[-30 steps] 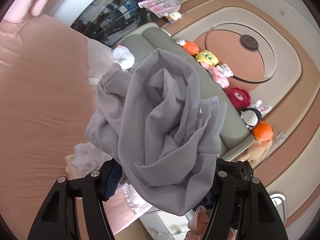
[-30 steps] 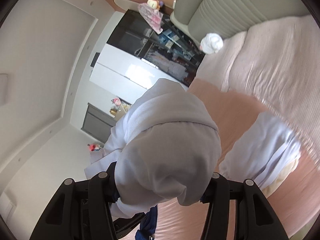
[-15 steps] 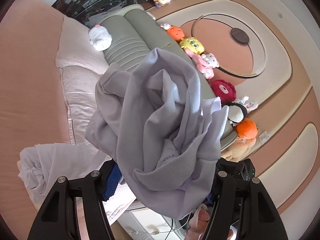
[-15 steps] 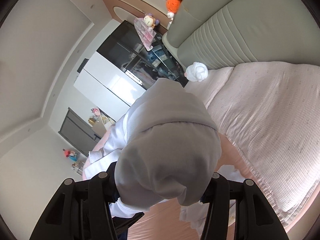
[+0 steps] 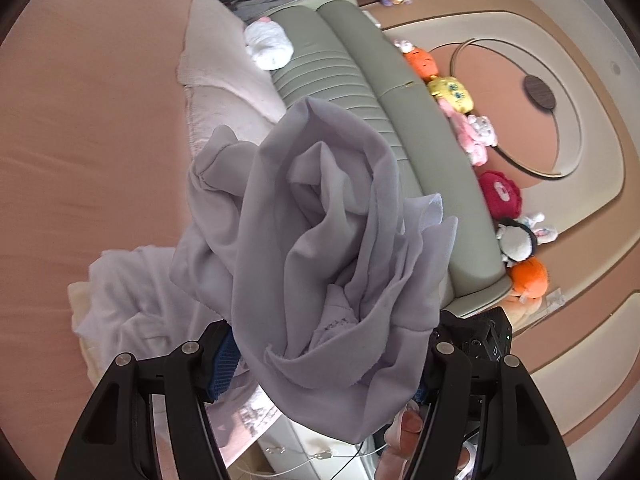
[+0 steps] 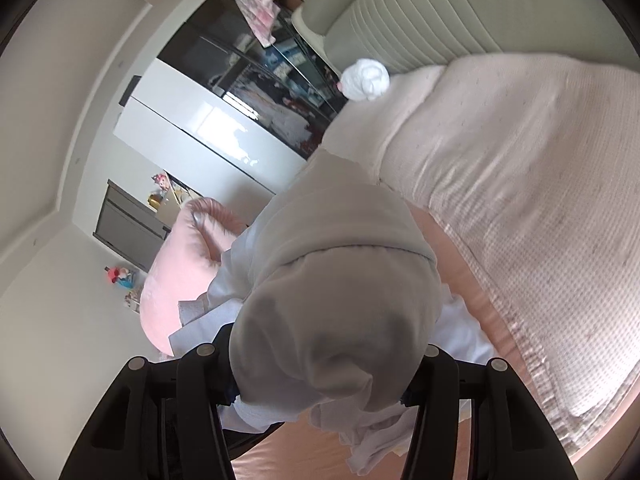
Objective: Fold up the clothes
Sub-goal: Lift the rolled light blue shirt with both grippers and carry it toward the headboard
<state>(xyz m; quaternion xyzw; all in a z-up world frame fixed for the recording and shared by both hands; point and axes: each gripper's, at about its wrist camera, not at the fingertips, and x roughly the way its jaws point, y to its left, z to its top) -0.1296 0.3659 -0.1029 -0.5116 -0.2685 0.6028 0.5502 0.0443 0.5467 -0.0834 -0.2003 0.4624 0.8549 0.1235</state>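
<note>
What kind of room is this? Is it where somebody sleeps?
Most likely a bedroom. There is a bed with a pink sheet, a padded grey-green headboard with plush toys lined up along it, and a glossy wardrobe against the wall.

left wrist view: sits just behind the left tongs (image 5: pixel 328 364), looking forward along the two black fingers; a bunched lavender garment (image 5: pixel 320 248) fills the centre at very close range.
left view faces: across the peach bed (image 5: pixel 80 128) toward the grey-green headboard (image 5: pixel 384 120) and a row of plush toys (image 5: pixel 500 196), the picture strongly tilted.
right wrist view: sits just behind the right tongs (image 6: pixel 324 376), a grey garment (image 6: pixel 340 300) close against the lens.
right view faces: along the bed to the dark glass wardrobe (image 6: pixel 256 72).
shared: headboard (image 6: pixel 440 12), pale pink blanket (image 6: pixel 540 200), white plush (image 5: pixel 269 46) (image 6: pixel 366 79), wardrobe.
</note>
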